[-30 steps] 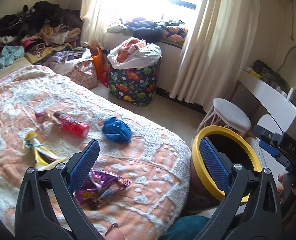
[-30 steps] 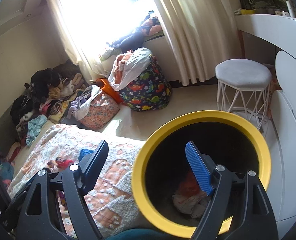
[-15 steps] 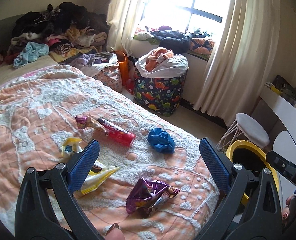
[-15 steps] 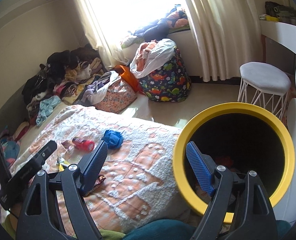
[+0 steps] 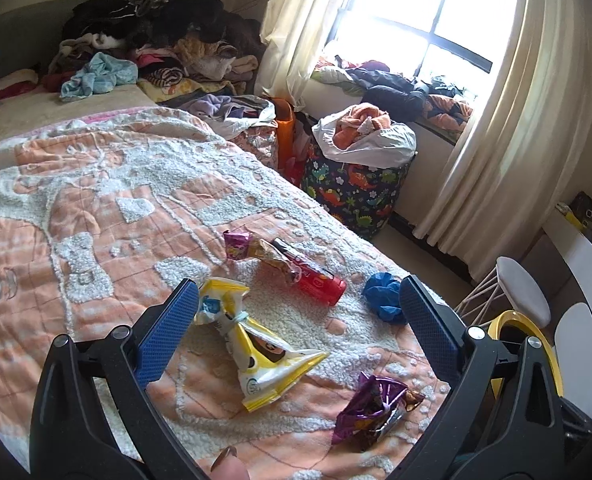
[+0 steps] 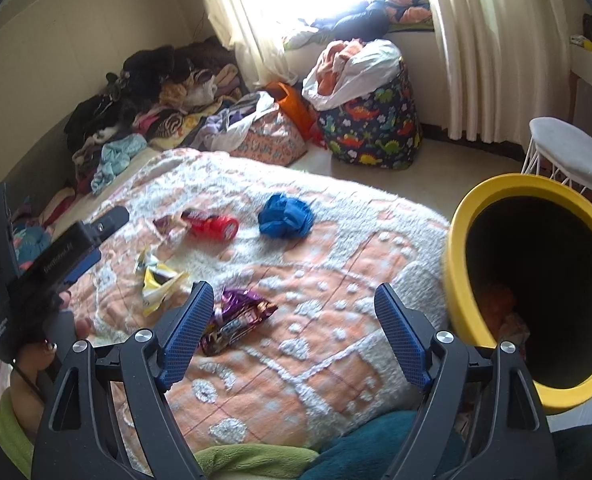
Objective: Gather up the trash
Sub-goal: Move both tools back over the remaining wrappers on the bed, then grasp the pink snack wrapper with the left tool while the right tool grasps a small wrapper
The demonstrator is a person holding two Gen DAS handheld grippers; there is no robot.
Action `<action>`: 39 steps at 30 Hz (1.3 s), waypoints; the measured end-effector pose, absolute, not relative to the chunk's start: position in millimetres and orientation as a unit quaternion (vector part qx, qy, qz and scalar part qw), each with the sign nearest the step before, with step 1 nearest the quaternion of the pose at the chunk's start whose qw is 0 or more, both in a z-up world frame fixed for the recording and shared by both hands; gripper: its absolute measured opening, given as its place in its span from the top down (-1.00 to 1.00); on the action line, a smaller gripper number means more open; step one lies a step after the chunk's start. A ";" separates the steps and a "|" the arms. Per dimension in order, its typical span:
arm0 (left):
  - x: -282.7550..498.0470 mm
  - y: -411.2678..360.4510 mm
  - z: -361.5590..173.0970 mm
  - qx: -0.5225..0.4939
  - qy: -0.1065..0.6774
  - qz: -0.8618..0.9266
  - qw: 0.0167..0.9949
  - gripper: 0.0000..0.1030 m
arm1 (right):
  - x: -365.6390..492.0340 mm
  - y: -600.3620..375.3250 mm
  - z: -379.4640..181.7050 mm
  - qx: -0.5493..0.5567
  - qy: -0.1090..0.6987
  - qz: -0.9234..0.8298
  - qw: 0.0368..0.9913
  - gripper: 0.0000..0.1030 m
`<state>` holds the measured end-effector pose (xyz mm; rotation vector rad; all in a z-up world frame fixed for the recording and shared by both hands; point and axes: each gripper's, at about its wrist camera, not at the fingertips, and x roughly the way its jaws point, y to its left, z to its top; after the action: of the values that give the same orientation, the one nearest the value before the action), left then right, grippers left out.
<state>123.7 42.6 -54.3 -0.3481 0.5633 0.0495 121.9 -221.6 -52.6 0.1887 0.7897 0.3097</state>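
Both grippers gape wide, holding nothing: left gripper (image 5: 296,312) over the yellow wrapper (image 5: 256,344), right gripper (image 6: 294,324) near the purple wrapper (image 6: 236,318); bin (image 6: 455,280) right.

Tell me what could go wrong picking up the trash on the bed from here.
1. The crinkled yellow-and-white snack bag lies flat on the tufted orange-and-white bedspread; the left gripper, jaws open, might pinch fabric along with it.
2. The red cylindrical can lies on its side touching a gold wrapper, so it may roll or drag that along.
3. The yellow-rimmed black bin sits past the bed edge; light wrappers could miss it.
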 end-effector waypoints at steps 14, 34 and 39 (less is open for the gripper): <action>165.3 90.2 -71.5 -0.184 0.304 0.039 0.934 -0.79 | 159.4 -187.7 -101.6 0.096 0.471 0.169 0.861 -0.06; 225.4 120.3 -126.0 -0.330 0.375 -0.016 0.866 0.52 | 150.9 -182.1 -104.4 0.097 0.476 0.223 0.845 0.86; 218.3 115.1 -119.3 -0.330 0.366 -0.036 0.869 0.76 | 145.4 -189.7 -99.2 0.095 0.471 0.220 0.849 0.86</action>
<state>218.3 115.1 -119.3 -0.6898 0.7659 -0.0763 145.4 -189.7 -99.2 0.1992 0.9919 0.4634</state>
